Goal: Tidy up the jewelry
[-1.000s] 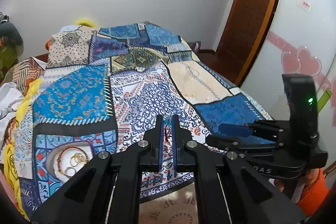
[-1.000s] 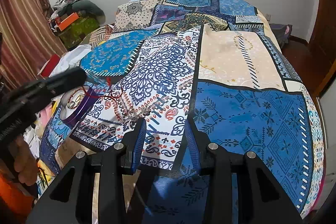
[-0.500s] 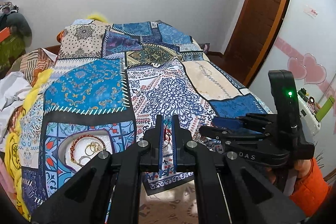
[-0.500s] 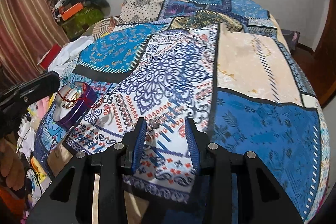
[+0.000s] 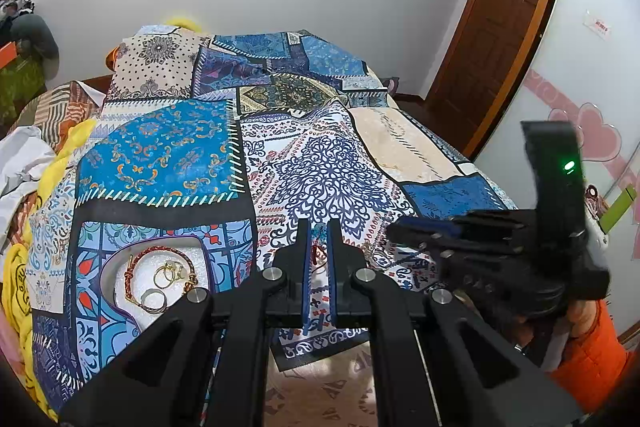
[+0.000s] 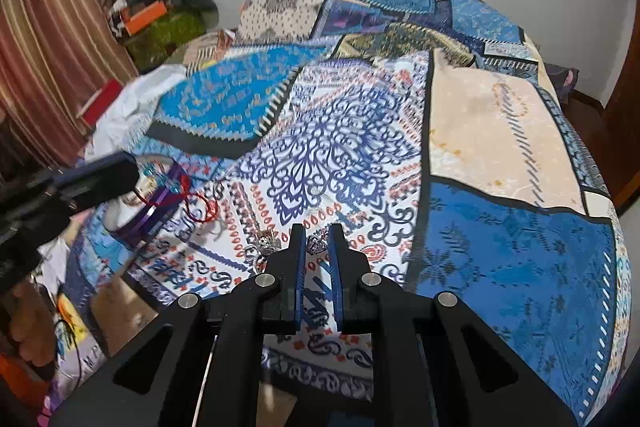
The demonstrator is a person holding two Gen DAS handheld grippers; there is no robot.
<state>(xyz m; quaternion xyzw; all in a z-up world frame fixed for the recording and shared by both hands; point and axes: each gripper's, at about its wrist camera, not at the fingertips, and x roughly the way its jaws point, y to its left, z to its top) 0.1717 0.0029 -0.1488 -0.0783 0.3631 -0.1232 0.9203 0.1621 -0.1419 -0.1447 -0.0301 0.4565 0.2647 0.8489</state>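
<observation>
A purple-rimmed white dish (image 5: 120,269) lies on the patterned bedspread at lower left and holds a red braided bracelet (image 5: 160,251) and gold rings (image 5: 168,273). My left gripper (image 5: 318,233) is nearly shut on a thin red string with turquoise beads (image 5: 316,255), just right of the dish. In the right wrist view the string (image 6: 198,205) hangs beside the dish (image 6: 152,213). My right gripper (image 6: 318,239) has its jaws narrowed around a small silver ornament (image 6: 317,246) lying on the spread; another silver piece (image 6: 266,241) lies just to its left.
The bedspread (image 5: 328,171) covers a large bed. A wooden door (image 5: 492,39) stands at far right. Clothes and an orange box (image 6: 144,17) are piled by the curtain (image 6: 44,39). The bed's front edge is right below both grippers.
Both grippers have moved forward and down toward the bedspread. My right gripper's jaws have closed in from wide open around the silver ornament. The left gripper still holds the string.
</observation>
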